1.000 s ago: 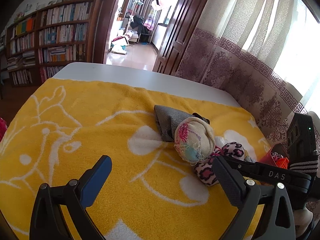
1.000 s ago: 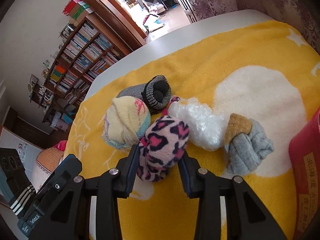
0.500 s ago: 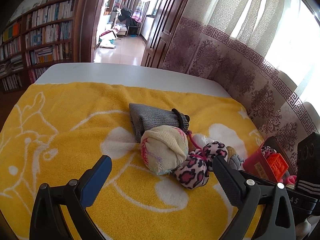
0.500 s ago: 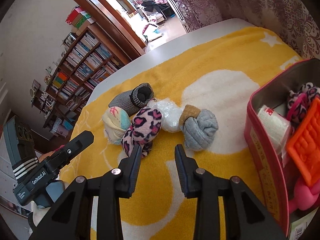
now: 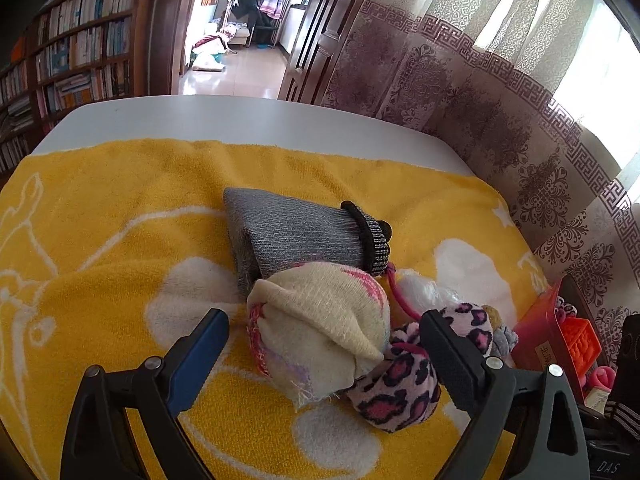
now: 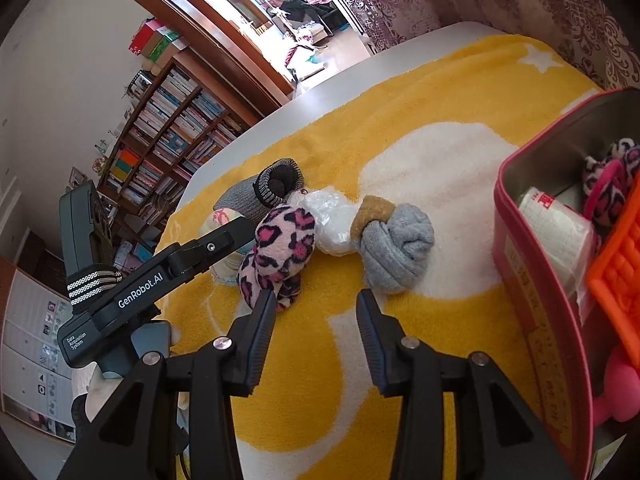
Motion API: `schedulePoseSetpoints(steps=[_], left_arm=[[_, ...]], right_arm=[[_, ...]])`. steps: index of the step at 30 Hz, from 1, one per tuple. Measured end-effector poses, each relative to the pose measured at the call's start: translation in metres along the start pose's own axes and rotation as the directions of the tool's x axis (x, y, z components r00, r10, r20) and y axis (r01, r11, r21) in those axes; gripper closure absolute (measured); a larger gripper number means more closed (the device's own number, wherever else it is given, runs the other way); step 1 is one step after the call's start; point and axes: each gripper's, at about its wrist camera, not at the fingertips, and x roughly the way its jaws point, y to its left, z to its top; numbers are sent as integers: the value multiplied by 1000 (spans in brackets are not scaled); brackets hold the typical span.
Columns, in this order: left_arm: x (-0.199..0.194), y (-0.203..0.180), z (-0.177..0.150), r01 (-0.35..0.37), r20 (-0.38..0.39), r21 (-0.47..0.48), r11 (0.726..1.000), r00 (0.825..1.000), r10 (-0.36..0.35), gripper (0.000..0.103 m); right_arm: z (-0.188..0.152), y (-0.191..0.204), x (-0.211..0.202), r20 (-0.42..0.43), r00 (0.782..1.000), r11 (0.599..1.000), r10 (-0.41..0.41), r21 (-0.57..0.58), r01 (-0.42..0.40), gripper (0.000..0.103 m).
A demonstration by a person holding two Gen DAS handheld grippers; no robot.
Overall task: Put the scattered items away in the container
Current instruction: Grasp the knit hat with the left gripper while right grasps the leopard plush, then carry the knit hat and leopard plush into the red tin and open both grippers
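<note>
On the yellow towel (image 5: 120, 280) lies a cluster of bundles. A cream sock ball (image 5: 320, 328) sits between the closing jaws of my left gripper (image 5: 326, 344); the pads are not pressing on it. A leopard-print sock (image 5: 400, 388) leans against the ball by the right finger. Behind them lie a grey sock roll with a black cuff (image 5: 300, 232) and a white plastic bag (image 5: 420, 292). My right gripper (image 6: 316, 312) is opening with nothing in it, just short of the leopard-print sock (image 6: 280, 248) and a grey sock with a tan cuff (image 6: 396, 252). The red tin box (image 6: 536, 280) stands at the right.
The box holds an orange plastic piece (image 6: 616, 264), a white roll (image 6: 556, 220) and a leopard-print item (image 6: 612, 184). A patterned curtain (image 5: 500, 120) hangs close behind the table. The white table edge (image 5: 240, 116) runs beyond the towel. Bookshelves (image 5: 72, 60) stand far left.
My right gripper let go of the leopard-print sock, drew back and widened. My left gripper moved in over the cream sock ball and its jaws narrowed.
</note>
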Motion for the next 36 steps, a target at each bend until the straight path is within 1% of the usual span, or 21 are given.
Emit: schedulePoseSetpoints(steps=[1,2,4,7,10,13,15,16,17,22,28,29,30,31,32,34,36], left_arm=[[2,3,-1,15,-7,-11,1000,1000,-15,26],[4,6,-2,37,-8,-29,999,999,-37,35],[3,11,-3,77,1,-42,996,997,-77,35],[-5,17,-3,109,20,-61,992,994,-108,35],[-21,21,2,121,66,-63,991,991,-117,35],[-38,24,9,114,115,-55,992,987,-107,35],[-43,27,13,109,135,-60,992,986,-100,35],[-46,30,14,109,141,-69,992,985,-98,35],[-47,33,15,111,145,-77,991,985,-99,35],[-50,41,17,121,153,-103,987,983,-105,35],[-50,41,18,134,151,-105,985,981,-118,35],[-50,41,18,135,151,-106,985,982,-118,35],[-50,41,18,133,149,-107,985,982,-117,35],[-49,42,18,132,149,-109,985,982,-115,35],[-49,42,18,130,148,-112,985,983,-113,35],[-48,42,17,130,145,-112,985,983,-113,35],[-49,41,17,129,146,-109,986,983,-113,35]], right_arm=[[0,1,1,-1,1000,1000,-5,-3,5,58],[0,1,1,0,1000,1000,-9,-6,9,58],[-1,2,2,1,1000,1000,-21,-14,21,58],[0,4,4,-1,999,999,-38,-23,38,58],[1,10,5,-4,999,998,-52,-33,52,58],[5,18,8,-10,999,998,-46,-32,46,57],[9,24,11,-7,999,999,-45,-30,45,49],[11,27,13,-2,999,998,-50,-27,49,42],[13,29,15,3,998,998,-56,-26,56,39],[24,40,36,-20,998,998,-63,-24,63,39],[26,47,70,-63,992,993,-112,-42,110,39],[24,49,72,-53,991,991,-125,-57,122,40],[24,53,72,-40,987,985,-157,-84,153,42],[23,57,73,-35,981,976,-191,-113,186,51],[22,60,73,-29,979,972,-200,-129,194,55],[21,61,69,-30,980,972,-195,-138,189,60],[20,63,60,-10,980,971,-197,-144,193,60]])
